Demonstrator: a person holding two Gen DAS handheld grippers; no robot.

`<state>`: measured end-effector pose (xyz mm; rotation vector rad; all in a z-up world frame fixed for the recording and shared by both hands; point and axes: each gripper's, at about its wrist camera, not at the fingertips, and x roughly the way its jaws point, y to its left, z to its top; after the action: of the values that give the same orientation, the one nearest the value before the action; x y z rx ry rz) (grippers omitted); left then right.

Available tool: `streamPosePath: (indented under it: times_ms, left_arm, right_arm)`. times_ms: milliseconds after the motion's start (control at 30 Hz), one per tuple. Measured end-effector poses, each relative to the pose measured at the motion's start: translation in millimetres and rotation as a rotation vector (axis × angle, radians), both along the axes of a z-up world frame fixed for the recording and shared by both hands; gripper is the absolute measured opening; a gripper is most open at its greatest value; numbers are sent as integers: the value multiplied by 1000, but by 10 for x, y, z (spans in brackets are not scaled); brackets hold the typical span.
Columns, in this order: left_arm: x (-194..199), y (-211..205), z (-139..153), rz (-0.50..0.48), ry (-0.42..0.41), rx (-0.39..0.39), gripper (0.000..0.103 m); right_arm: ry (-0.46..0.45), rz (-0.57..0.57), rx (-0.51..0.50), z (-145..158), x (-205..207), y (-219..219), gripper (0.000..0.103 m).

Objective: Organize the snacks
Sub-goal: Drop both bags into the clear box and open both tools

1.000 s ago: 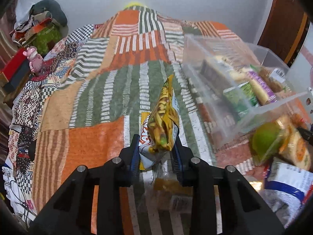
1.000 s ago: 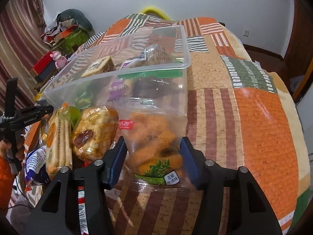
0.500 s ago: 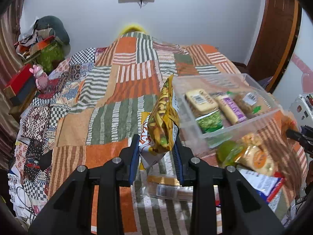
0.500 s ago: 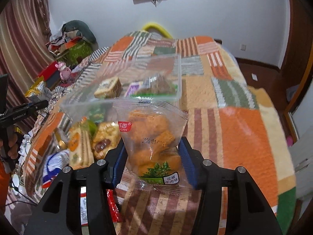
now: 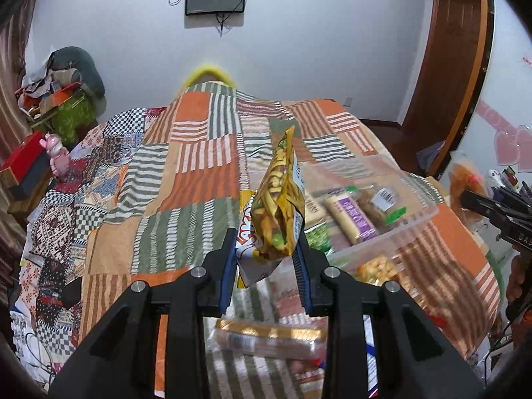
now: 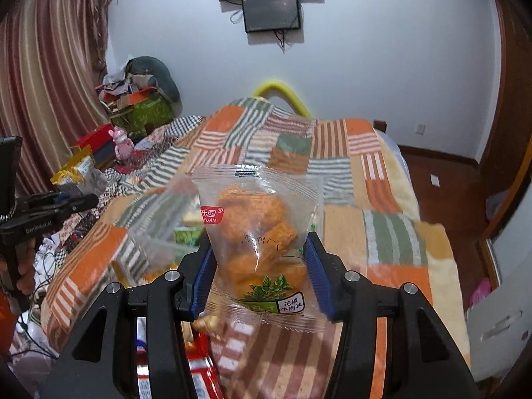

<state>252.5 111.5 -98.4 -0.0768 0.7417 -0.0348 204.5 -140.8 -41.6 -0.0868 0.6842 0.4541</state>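
A: Report left gripper (image 5: 266,259) condition.

B: Jaws closed on the lower part of a yellow chip bag (image 5: 277,206). The bag stands upright between the blue pads (image 5: 227,271), clear of the patchwork bedspread (image 5: 186,179).

A: Right gripper (image 6: 259,267)?

B: Jaws closed against both sides of a clear pouch of orange crackers (image 6: 261,232). The pouch is upright, its green label at the bottom, held above the bedspread.

A: Location of the container?

B: A clear plastic bin (image 5: 382,232) sits on the bedspread, right of the chip bag in the left wrist view. It holds several wrapped snacks, including a purple-labelled bar (image 5: 350,214).

A: Loose items?

B: A gold-wrapped packet (image 5: 269,335) lies below the left gripper. Red wrappers (image 6: 199,372) lie below the right gripper. More snacks lie beside the bin's near wall; blurred.
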Motion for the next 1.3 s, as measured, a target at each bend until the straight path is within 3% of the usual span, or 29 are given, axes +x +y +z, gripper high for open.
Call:
streamPosePath:
  times_ms: [300, 867, 1033, 1300]
  left_arm:
    - [279, -216, -65, -40, 12, -14, 32]
    - [708, -483, -501, -103, 114, -6, 32]
    - [780, -478, -607, -113, 150, -37, 32]
    - [722, -491, -617, -109, 144, -4, 33]
  right_arm:
    - [-19, 23, 29, 8, 222, 205, 48]
    - [105, 80, -10, -498, 608, 699, 49]
    - [143, 95, -25, -597, 666, 720, 49]
    - [161, 123, -49, -638, 650, 763, 51]
